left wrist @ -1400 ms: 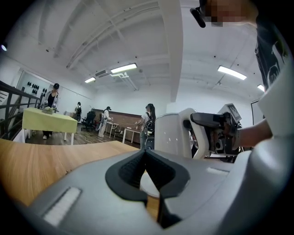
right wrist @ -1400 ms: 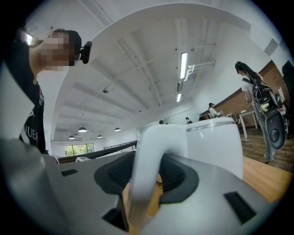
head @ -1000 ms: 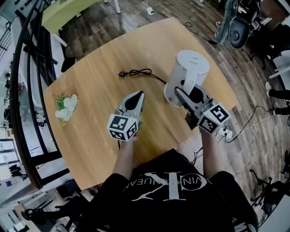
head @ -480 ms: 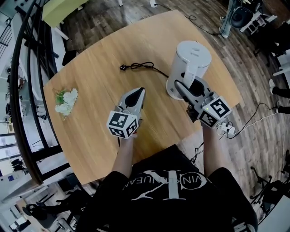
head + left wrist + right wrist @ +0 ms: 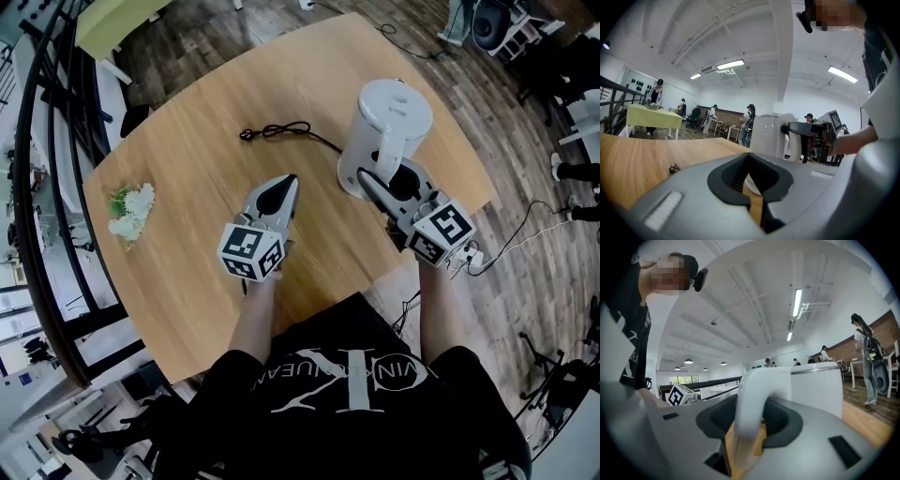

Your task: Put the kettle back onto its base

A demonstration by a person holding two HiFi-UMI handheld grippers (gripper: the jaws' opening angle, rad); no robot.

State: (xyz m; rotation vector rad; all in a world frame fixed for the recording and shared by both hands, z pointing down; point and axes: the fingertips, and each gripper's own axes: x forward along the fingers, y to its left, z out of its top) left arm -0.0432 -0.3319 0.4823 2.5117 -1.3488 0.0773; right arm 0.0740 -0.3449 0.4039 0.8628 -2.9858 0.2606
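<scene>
1. White kettle (image 5: 392,117) stands upright at the wooden table's (image 5: 206,141) right side; a black cord (image 5: 281,131) runs to its foot
2. Right gripper's (image 5: 380,183) jaws clamp the kettle's handle (image 5: 752,399)
3. Left gripper (image 5: 281,187) hovers mid-table, jaws together, empty

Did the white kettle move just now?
No. The kettle sits just as far from the black plug as it did before. Only the camera's view shifted a little.

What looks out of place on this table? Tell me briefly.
Nothing is spilled or damaged. The black cord from the kettle lies loosely curled on the table, its plug unconnected; white flowers lie by the table's left edge.
</scene>
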